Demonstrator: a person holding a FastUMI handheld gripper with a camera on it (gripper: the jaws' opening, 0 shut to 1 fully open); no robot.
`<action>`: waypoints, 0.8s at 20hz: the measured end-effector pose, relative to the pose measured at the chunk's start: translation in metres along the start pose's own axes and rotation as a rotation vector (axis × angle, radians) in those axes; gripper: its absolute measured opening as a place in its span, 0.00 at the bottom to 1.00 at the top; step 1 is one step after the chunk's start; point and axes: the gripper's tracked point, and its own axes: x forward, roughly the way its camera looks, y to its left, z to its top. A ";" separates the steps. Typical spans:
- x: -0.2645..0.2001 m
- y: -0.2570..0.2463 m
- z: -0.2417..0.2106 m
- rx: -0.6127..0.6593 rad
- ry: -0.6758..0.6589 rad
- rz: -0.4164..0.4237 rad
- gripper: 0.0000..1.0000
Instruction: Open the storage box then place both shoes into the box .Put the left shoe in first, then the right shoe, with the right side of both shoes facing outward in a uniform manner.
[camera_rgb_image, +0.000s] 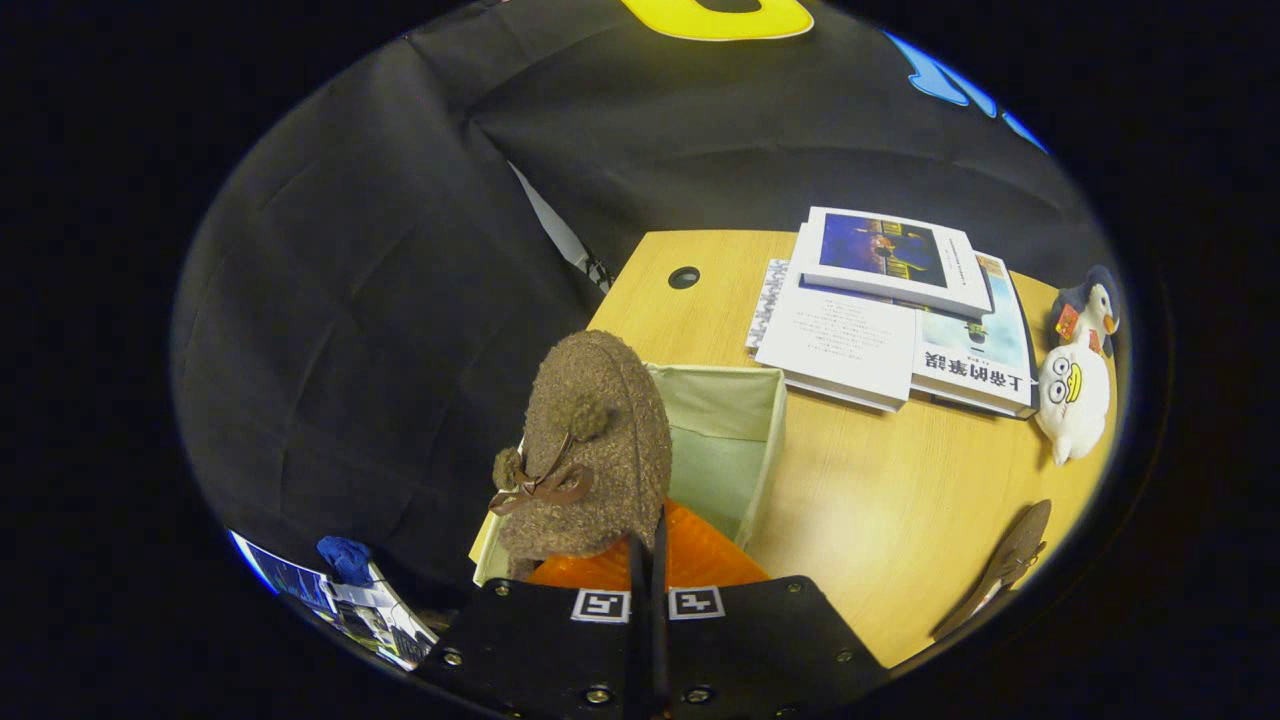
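A: Gripper (648, 560) status?

B: Fingers pressed together on the back edge of the brown fuzzy shoe (590, 450). Shoe hangs toe-up just ahead of the fingers, bow and two pom-poms facing the camera, orange sole side turned toward the fingers.

A: Where is it relative to the box?

B: Over the near-left part of the storage box (735, 440). Box is open, pale green fabric lining visible, sitting at the near-left edge of the wooden table (880, 500). Can't tell whether the shoe touches the box wall or floor; its lower part is hidden behind the fingers.

A: Second shoe?

B: Other brown shoe (1005, 565) lies on the table well to the right of the box, near the table's edge, outside the box.

A: Anything else on the table?

B: Stack of books (890, 320) beyond the box. Two plush toys (1078, 385) right of the books. Round cable hole (684, 277) in the tabletop beyond the box.
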 end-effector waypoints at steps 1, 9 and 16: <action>0.005 0.003 -0.003 -0.008 0.012 -0.006 0.00; 0.039 0.012 -0.019 -0.060 0.077 -0.042 0.00; 0.035 0.012 -0.023 -0.130 0.068 -0.052 0.97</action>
